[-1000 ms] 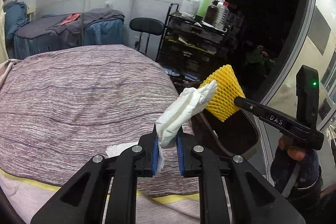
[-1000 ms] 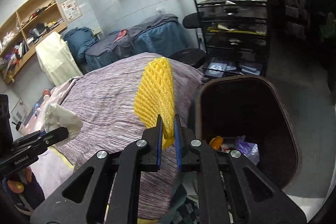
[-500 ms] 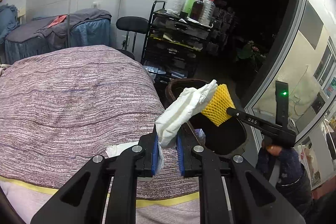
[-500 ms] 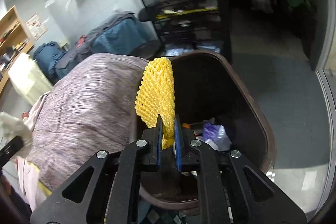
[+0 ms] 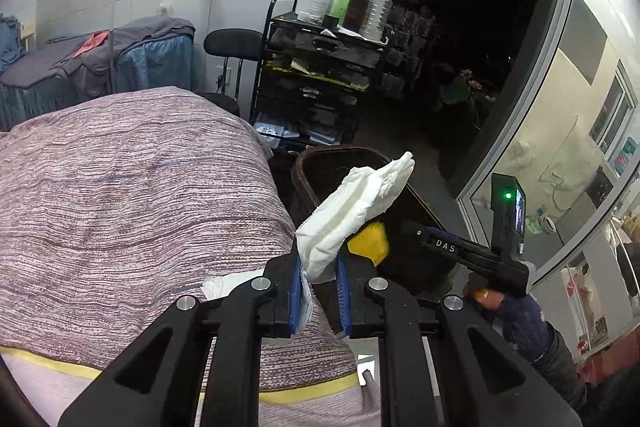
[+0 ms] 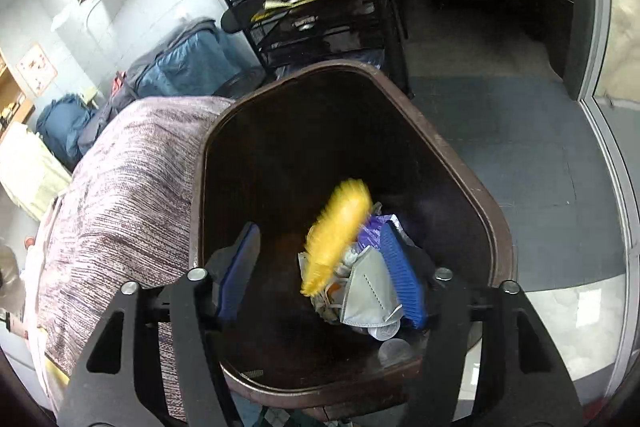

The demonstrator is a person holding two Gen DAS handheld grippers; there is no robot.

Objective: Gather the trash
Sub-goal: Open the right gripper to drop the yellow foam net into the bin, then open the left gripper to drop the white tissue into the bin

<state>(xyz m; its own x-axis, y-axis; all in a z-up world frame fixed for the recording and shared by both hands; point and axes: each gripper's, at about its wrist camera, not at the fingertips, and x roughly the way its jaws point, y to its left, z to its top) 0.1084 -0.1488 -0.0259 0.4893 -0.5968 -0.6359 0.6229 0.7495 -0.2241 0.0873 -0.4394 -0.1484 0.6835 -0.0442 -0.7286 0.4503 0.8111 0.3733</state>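
- Beside the striped bed cover (image 6: 120,187), the brown bin (image 6: 460,167) gapes right under my right gripper (image 6: 320,267); I judge the drop is best made well inside its rim, away from the bed-side wall.
- Over the bin's litter, the yellow foam net (image 6: 336,235) is blurred and loose: my right jaws have just been opening, they stand apart, and nothing is pressed between the blue pads (image 6: 400,275).
- Short of the bin, on its bed side, my left gripper (image 5: 320,291) is clamped on the white wad (image 5: 352,211); I should carry it past the rim before letting go.
- Atop the litter in the bin lies a grey face mask (image 6: 368,295).
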